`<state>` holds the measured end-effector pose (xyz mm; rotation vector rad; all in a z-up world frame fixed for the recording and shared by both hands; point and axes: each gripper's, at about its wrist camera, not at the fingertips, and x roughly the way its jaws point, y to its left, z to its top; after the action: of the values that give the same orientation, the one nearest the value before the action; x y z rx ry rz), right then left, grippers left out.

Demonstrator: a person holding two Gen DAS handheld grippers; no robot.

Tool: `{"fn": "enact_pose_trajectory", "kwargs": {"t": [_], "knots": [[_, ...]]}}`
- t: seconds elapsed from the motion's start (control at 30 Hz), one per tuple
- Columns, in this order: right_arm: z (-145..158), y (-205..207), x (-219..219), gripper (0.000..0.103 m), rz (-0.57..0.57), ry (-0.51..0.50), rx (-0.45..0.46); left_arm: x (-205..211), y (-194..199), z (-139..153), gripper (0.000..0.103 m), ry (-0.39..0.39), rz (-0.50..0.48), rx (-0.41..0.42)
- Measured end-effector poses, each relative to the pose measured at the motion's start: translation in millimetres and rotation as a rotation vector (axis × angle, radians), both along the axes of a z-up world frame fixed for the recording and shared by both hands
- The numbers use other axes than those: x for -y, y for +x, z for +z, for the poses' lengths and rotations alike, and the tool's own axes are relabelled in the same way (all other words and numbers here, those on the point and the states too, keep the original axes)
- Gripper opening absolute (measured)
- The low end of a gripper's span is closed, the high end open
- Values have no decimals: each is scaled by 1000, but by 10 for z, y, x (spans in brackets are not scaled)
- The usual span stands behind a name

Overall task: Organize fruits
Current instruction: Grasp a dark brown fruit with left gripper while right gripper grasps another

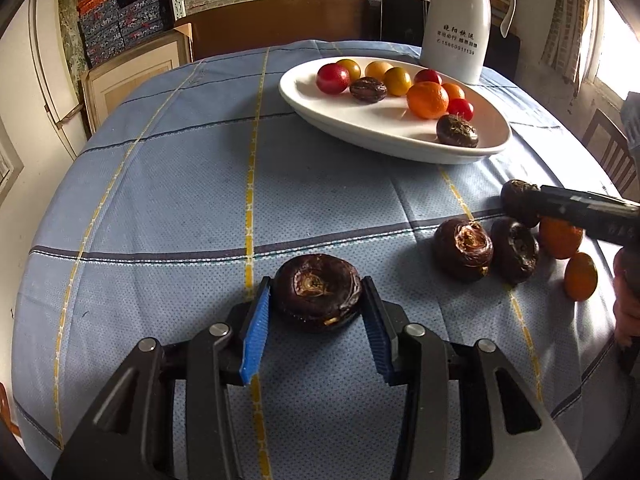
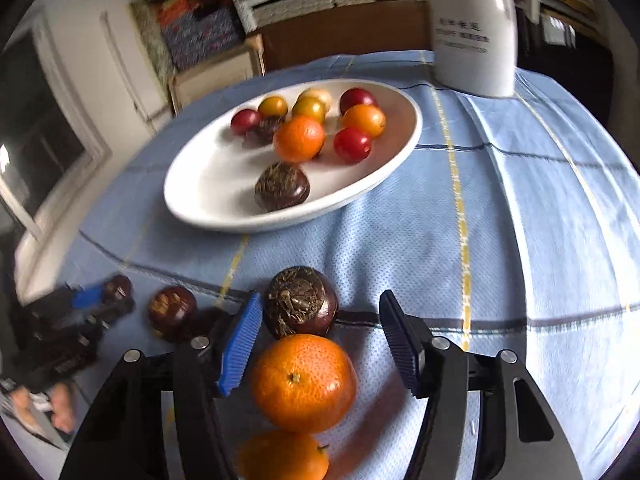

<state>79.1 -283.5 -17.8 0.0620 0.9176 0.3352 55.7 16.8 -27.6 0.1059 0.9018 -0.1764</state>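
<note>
A white oval plate (image 1: 304,108) (image 2: 192,204) at the back of the table holds several red and yellow tomatoes, an orange (image 1: 427,100) and two dark water chestnuts. My left gripper (image 1: 316,290) is shut on a dark water chestnut (image 1: 316,292) resting on the blue cloth. My right gripper (image 2: 320,312) is open; a water chestnut (image 2: 300,302) and an orange (image 2: 303,382) lie between its fingers. The right gripper also shows in the left wrist view (image 1: 576,210). Two more chestnuts (image 1: 464,250) and two oranges (image 1: 580,276) lie on the cloth beside it.
A white thermos jug (image 1: 456,20) (image 2: 472,28) stands behind the plate. The table has a blue checked cloth (image 1: 160,200). A wooden chair (image 1: 612,152) stands at the right. Shelves with boxes line the back wall.
</note>
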Motion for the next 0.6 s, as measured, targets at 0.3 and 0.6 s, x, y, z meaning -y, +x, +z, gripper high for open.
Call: {"fn": "enact_pose_trajectory", "kwargs": {"t": [0.3, 0.6], "knots": [[-57, 36, -275, 43, 111, -183, 57, 9, 10, 0, 43, -1, -9, -2], [171, -105, 271, 43, -54, 101, 113, -3, 2, 42, 42, -26, -20, 14]]}}
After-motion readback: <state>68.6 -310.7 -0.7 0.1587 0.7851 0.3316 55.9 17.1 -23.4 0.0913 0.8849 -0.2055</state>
